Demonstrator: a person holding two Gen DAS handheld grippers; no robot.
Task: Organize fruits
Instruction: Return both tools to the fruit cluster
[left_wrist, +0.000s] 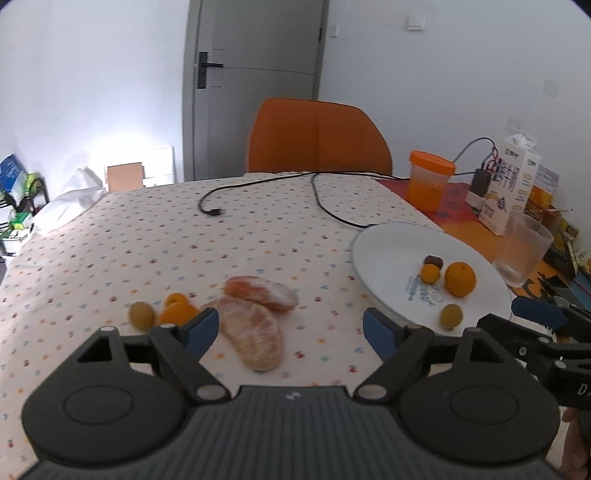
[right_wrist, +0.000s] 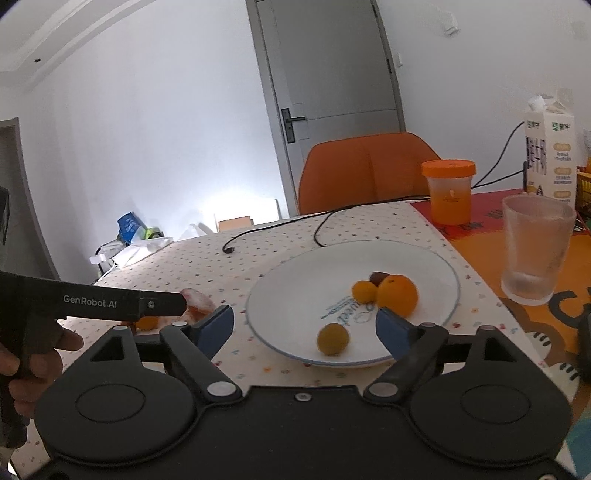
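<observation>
both our jaws gape wide, gripping nothing.
peeled segments (left_wrist: 255, 325) lie on the desk (left_wrist: 110, 240) between our left gripper (left_wrist: 290, 332) jaws; the yellow-green fruit (right_wrist: 332, 339) sits on the plate (right_wrist: 295, 295) between our right gripper (right_wrist: 304, 326) jaws.

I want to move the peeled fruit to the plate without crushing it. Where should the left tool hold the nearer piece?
Grip the nearer peeled piece across its narrow middle, coming from above. It lies flat on the tablecloth, long and curved, between the open fingers of the left tool. Close gently; it looks soft.
</observation>
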